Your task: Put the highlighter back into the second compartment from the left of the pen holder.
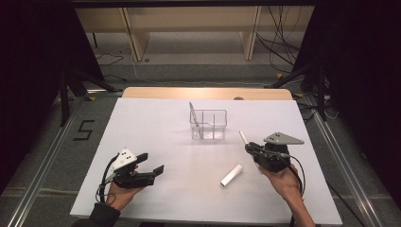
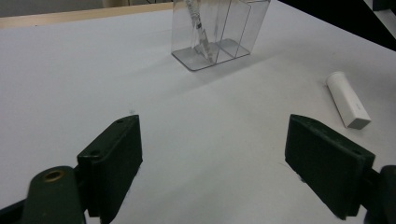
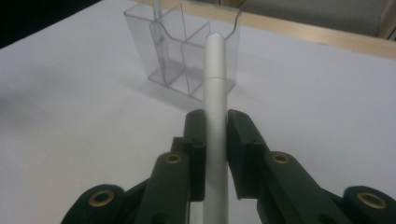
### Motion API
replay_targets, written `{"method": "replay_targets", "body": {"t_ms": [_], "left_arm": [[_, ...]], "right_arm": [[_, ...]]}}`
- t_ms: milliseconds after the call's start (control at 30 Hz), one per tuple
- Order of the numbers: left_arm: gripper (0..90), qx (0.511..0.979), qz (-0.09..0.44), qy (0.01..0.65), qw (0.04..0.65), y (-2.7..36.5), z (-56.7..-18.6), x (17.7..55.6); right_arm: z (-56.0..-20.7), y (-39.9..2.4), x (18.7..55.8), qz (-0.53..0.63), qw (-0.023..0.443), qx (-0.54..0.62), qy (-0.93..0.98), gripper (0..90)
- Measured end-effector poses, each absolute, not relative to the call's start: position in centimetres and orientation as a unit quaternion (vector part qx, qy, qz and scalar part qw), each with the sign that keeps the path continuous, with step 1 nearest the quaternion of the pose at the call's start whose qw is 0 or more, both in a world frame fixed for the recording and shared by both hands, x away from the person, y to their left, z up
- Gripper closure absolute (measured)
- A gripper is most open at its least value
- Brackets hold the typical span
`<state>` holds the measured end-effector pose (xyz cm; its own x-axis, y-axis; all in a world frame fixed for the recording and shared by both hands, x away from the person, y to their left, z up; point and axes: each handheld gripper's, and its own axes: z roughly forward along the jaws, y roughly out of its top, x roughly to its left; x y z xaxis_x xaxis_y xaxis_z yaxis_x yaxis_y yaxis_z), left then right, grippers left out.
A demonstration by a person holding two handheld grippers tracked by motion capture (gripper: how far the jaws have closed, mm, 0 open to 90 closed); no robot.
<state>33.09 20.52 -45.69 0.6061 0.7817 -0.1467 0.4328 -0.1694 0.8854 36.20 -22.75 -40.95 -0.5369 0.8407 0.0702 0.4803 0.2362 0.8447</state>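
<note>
Right gripper: jaws pinched on a slim white cylindrical pen or marker, held along the jaws with its tip sticking out past them toward the organizer. In the high view the white pen sits above the white table, just right of and nearer the person than the organizer.

Clear plastic organizer with compartments stands upright mid-table, toward the far side. A thin clear-bodied pen already leans in its left compartment; in the left gripper view the same pen tilts inside the organizer.

Short white cylindrical cap or tube lies flat on the table, between the two hands, closer to the right one; in the left gripper view it lies at, well apart from the organizer.

Left gripper: jaws spread wide, nothing between them, low over the table at the near left, pointing right toward the white tube.
</note>
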Motion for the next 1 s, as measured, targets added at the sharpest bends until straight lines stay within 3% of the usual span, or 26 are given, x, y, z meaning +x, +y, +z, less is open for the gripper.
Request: {"method": "replay_targets", "body": {"t_ms": [1000], "left_arm": [[18.7, 0.743, 0.178, 0.406, 0.502, 20.5, -45.7, 33.0]], "right_arm": [[-37.6, -17.6, 42.9, 0.488, 0.222, 0.419, 0.733, 78.8]]}}
